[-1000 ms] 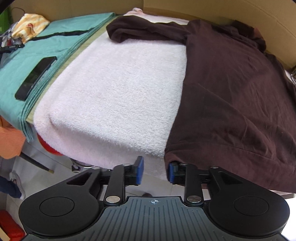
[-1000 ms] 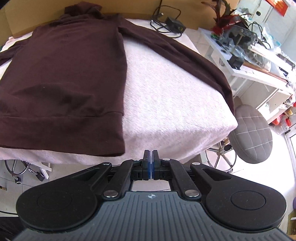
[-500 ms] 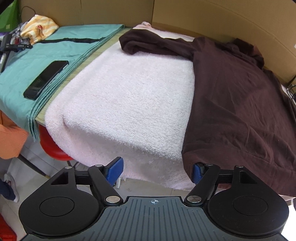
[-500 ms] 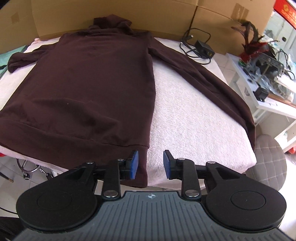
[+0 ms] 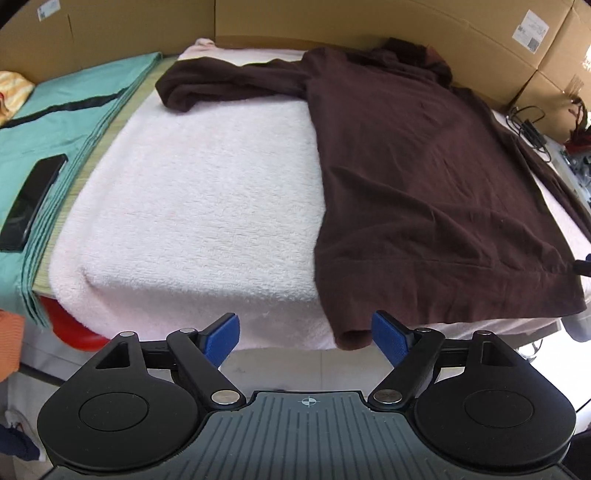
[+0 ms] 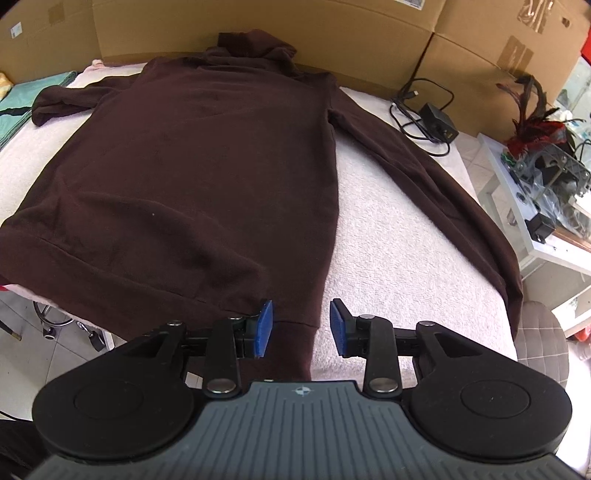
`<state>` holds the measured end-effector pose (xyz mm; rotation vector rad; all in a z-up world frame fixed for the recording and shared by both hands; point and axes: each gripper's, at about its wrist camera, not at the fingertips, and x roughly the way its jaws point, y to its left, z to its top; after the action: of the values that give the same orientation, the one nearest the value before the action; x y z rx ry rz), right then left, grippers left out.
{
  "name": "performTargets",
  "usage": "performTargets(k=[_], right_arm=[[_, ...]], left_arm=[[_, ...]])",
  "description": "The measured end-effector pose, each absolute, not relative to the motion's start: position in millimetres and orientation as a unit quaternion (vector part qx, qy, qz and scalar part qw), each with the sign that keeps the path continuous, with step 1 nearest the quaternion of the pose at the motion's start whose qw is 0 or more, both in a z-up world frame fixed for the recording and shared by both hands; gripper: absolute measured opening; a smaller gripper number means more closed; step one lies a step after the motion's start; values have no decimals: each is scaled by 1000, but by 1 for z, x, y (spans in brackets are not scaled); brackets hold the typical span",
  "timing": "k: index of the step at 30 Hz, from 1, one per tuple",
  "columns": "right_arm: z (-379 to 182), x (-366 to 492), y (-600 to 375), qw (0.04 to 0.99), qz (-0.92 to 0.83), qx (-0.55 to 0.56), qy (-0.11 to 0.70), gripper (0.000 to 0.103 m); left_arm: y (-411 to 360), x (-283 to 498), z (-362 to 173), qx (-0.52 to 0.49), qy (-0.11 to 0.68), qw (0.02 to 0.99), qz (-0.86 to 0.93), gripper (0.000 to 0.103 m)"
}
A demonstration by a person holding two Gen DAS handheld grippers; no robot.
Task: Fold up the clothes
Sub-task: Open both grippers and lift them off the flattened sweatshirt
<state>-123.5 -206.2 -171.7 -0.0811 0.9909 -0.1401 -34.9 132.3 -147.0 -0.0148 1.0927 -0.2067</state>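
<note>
A dark brown hooded sweatshirt [image 5: 424, 177] [image 6: 207, 177] lies spread flat on a pale pink towel [image 5: 207, 206] [image 6: 399, 258], hood at the far end and hem at the near edge. One sleeve is bunched at the far left; the other runs straight down the right side. My left gripper [image 5: 305, 334] hangs at the near edge by the hem's left corner. Its jaws are opening, and the corner sits just inside the right pad without being pressed. My right gripper [image 6: 300, 328] is over the hem's right corner, jaws opening, the cloth between them but not pinched.
A teal cloth [image 5: 55, 122] with a black phone [image 5: 31, 201] lies left of the towel. Cardboard boxes [image 6: 258, 33] line the back. A charger with cable [image 6: 432, 118] sits at the far right, beside a white side table [image 6: 535, 192] and a grey stool [image 6: 543, 347].
Both grippers opened wider, the right from fully shut. Both views swung so that more of the sweatshirt shows, and each gripper now stands at a hem corner.
</note>
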Motion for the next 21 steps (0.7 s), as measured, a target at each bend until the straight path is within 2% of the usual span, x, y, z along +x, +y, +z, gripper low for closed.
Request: performTargets(k=[5,10,17,21], right_arm=[[-169,-117,-200,882,-56,-46,465,41],[-162,-90,-190,899,-22,-49,435,40],[-182,-42,-156,903,44,-63,422,40],[-200,-35,-149,888,53,-67,452,41]], left_arm=[[141,-25,-126,-44,499,859,-105,87],[95,9,-117,-41,456,870,-184,88],[28,29,-156,40,483,835,-260,88],[21,28,-179,80,512,813,-265,88]])
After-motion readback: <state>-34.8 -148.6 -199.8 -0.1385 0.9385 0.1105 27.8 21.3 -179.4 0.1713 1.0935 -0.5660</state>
